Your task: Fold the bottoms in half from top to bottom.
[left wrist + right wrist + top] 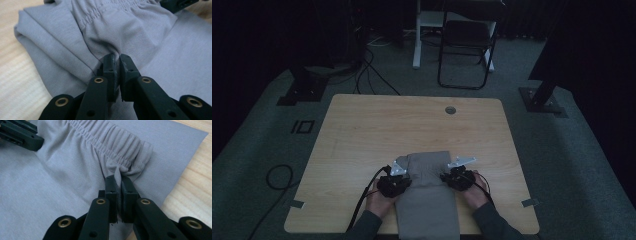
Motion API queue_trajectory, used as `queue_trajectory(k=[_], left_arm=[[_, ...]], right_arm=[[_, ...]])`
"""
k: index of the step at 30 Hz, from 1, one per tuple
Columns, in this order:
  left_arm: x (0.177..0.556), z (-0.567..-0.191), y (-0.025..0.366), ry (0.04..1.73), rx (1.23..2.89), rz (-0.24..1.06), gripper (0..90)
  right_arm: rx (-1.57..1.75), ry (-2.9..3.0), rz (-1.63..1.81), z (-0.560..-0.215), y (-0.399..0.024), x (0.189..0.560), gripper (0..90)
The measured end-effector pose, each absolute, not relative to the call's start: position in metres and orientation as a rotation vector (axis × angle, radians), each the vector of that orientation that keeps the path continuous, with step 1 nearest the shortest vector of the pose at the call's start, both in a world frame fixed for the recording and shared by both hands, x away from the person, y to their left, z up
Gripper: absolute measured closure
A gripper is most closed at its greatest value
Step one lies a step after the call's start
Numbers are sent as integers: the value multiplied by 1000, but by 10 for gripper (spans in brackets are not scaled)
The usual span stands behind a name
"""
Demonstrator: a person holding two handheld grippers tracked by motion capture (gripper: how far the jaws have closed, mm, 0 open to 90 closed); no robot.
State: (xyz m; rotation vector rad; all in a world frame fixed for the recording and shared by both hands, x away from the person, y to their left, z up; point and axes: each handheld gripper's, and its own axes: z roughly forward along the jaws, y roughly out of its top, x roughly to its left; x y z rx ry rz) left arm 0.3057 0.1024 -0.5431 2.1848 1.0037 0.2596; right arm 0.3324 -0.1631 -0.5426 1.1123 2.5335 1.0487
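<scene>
I see a grey knit garment with a gathered elastic waistband [120, 30], probably folded trousers, lying at the near edge of the pale wooden desk [362, 130]. My left gripper [117, 60] and right gripper [119, 181] each have jaws pinched tight on the waistband's fabric.

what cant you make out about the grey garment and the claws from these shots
- High view: the near end of the grey garment is cut off by the bottom edge.
- High view: the dim light leaves the jaws of the left claw and right claw too small and dark to read.
- Left claw view: the claw's jaws hide the cloth they pinch.
- Right claw view: the elastic waistband bunches at the jaws, hiding its end.
</scene>
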Motion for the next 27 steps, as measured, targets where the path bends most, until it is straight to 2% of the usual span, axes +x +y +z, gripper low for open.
queue_trajectory(k=[19, 27], left_arm=[[351, -549, 113, 1068, 2089, 321, 843], [382, -549, 115, 1088, 2088, 397, 842]], right_arm=[[1212, 2458, 1106, -547, -154, 375, 868], [1227, 2413, 1075, -546, -143, 401, 868]])
